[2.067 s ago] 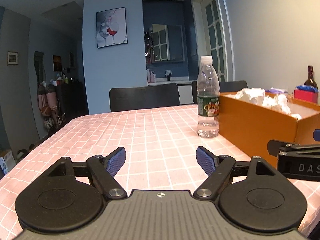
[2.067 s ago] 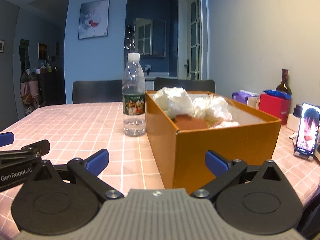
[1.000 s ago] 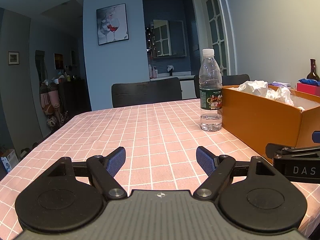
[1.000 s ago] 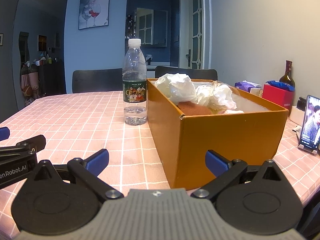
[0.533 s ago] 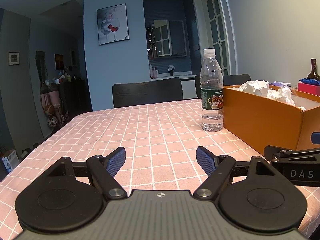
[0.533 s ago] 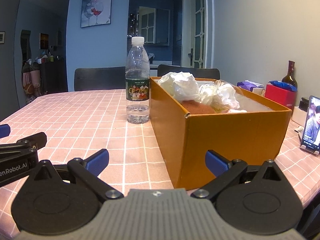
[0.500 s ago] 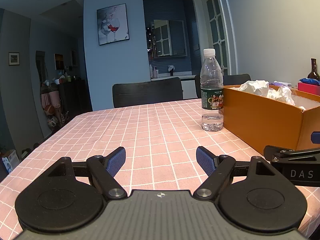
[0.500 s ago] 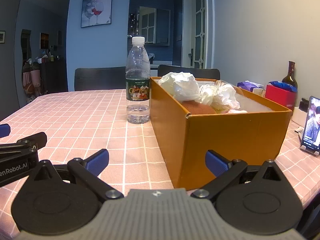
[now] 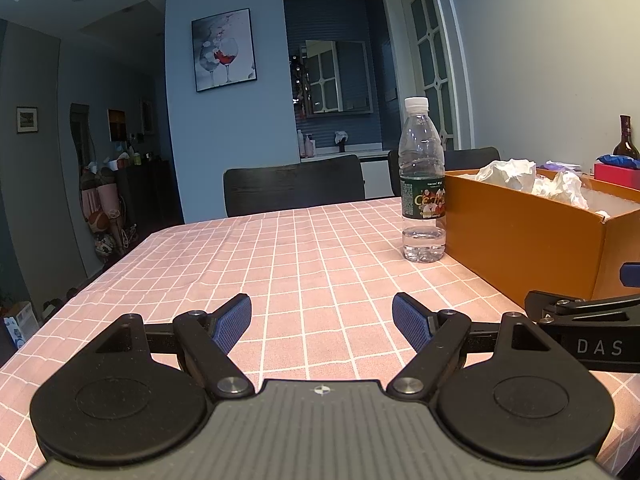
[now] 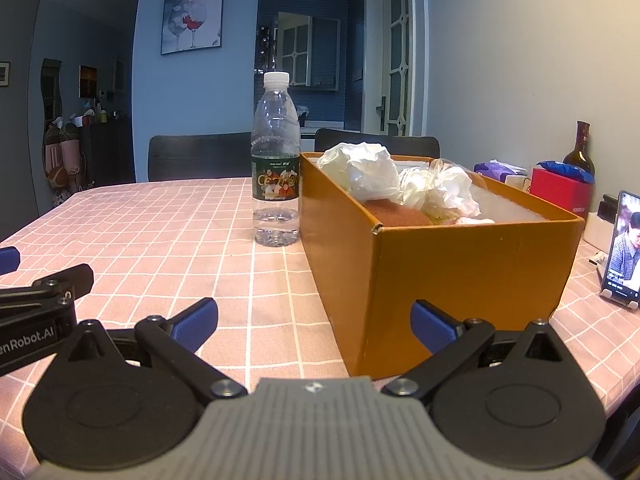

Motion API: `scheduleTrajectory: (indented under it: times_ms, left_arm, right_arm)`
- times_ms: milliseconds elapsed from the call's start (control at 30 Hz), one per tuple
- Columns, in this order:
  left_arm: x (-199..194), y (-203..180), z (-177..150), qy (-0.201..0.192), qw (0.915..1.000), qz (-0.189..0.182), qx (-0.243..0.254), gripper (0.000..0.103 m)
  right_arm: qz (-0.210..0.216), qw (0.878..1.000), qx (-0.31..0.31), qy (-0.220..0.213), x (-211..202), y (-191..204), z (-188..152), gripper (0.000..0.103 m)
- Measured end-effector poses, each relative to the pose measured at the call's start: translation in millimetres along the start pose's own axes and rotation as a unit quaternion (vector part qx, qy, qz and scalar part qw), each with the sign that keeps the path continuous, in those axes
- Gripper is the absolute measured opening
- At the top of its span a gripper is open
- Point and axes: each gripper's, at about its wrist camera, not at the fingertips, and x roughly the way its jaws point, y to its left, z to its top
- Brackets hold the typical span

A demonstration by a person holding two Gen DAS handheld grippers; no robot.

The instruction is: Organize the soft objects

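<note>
An orange cardboard box stands on the pink checked tablecloth. It holds crumpled white tissues, a clear plastic bag and a brown soft item. The box also shows in the left wrist view, at the right. My right gripper is open and empty, low over the table just before the box's near corner. My left gripper is open and empty over bare cloth, left of the box. Each gripper's side shows in the other's view.
A water bottle stands against the box's left side, also in the left wrist view. Right of the box are a phone on a stand, a red box, a dark bottle. Black chairs stand behind the table.
Both grippers have sunk a little and eased back from the box, so the box and bottle look higher and slightly farther. Both stayed open and empty.
</note>
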Motion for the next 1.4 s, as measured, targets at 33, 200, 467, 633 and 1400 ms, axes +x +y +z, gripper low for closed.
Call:
scheduleTrajectory:
  times_ms: [33,200,467,633,1400]
  left_arm:
    - [0.0,0.1,-0.1,0.000,1.0000,0.001,-0.001,0.094]
    - [0.0,-0.1,0.5,0.000,1.0000,0.001,-0.001,0.094]
    - [-0.5,0.4,0.0,0.001,1.0000,0.000,0.002,0.094]
    - [-0.5,1.6,-1.5,0.003,1.0000,-0.002,0.003,0.094]
    - [-1.5,1.1,-2.0,0.004,1.0000,-0.004,0.004,0.094]
  right_arm:
    - [0.000,1.000,0.000,0.000,0.0,0.1,-0.1,0.100]
    - [0.000,1.000,0.000,0.000,0.0,0.2,-0.3,0.100]
    - [0.001,1.000,0.002,0.002,1.2,-0.5,-2.2,0.100]
    - [0.001,1.000,0.003,0.004,2.0,-1.3,-4.1,0.100]
    - [0.003,1.000,0.005,0.011,4.4,-1.0,-6.1,0.100]
